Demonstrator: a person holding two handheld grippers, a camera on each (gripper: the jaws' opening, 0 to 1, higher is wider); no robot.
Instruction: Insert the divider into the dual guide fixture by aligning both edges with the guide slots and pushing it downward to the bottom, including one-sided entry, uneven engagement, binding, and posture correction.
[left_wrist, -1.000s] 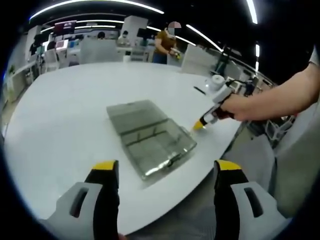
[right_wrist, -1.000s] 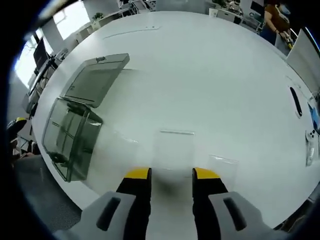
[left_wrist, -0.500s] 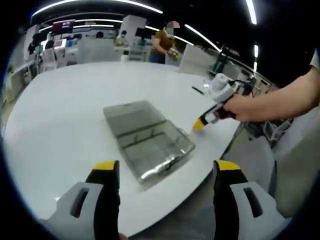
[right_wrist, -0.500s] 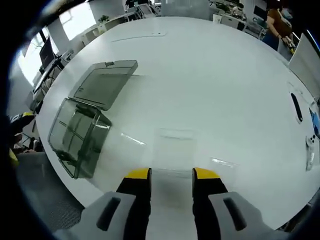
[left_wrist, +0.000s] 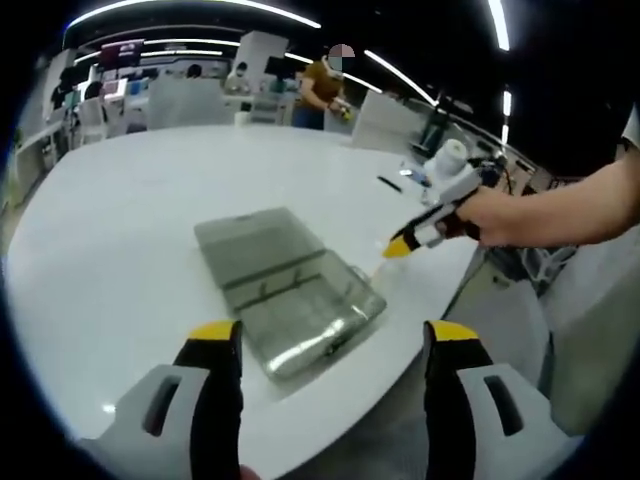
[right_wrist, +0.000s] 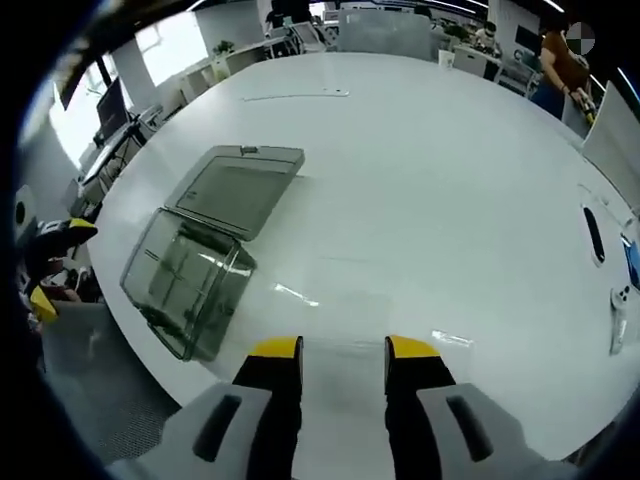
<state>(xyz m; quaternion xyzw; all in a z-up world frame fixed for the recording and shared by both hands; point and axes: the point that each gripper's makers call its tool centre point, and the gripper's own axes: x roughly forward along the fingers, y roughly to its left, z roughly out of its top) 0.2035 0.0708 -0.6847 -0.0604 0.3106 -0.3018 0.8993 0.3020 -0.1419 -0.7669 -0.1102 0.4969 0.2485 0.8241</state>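
A clear box (right_wrist: 205, 270) with its lid open lies on a white table (right_wrist: 430, 180). Left gripper (left_wrist: 330, 345) hovers wide open, empty. Right gripper (right_wrist: 343, 350) pinches a clear divider (right_wrist: 345, 320), right of the box.

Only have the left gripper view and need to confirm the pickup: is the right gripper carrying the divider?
Observer: In the right gripper view, a faint clear sheet shows just ahead of the right gripper, with glints along its edges. I cannot tell whether the jaws clamp it.
Operator: Lined up with the fixture?
Observer: No. In that view the fixture sits off to the left of the jaws, with its lid lying open on the table.
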